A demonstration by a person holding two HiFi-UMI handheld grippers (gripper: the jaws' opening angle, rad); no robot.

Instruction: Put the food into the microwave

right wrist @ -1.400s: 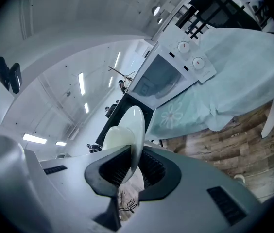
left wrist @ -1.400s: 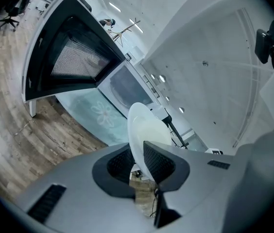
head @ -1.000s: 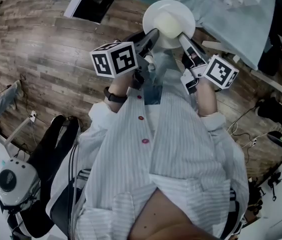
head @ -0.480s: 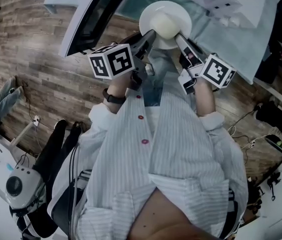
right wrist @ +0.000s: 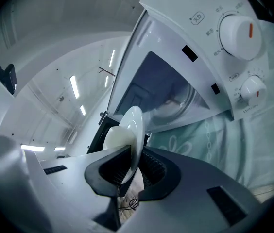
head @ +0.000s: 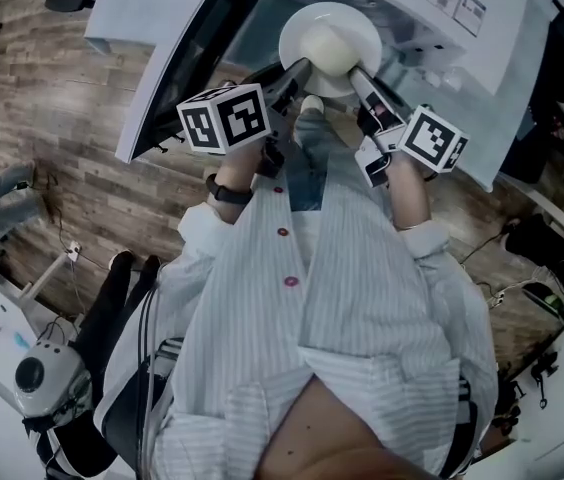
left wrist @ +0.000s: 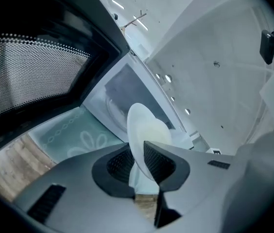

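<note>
A white plate (head: 329, 43) bearing a pale mound of food (head: 334, 48) is held level between both grippers in front of the open microwave (head: 462, 28). My left gripper (head: 300, 71) is shut on the plate's left rim (left wrist: 138, 130), and my right gripper (head: 358, 73) is shut on its right rim (right wrist: 134, 127). The food (right wrist: 113, 139) sits in the plate's middle. Beyond the plate, the microwave's dark cavity (right wrist: 163, 93) stands open. Its door (head: 184, 58) is swung out to the left.
The microwave stands on a teal flowered cloth (left wrist: 64, 135). Two white knobs (right wrist: 237, 32) sit on its control panel at the right. The door's mesh window (left wrist: 30, 76) is close on the left. Wooden floor (head: 52, 118) and cables lie below.
Both grippers and the plate have moved together toward the microwave. The open door and white body now fill more of the head view around the plate.
</note>
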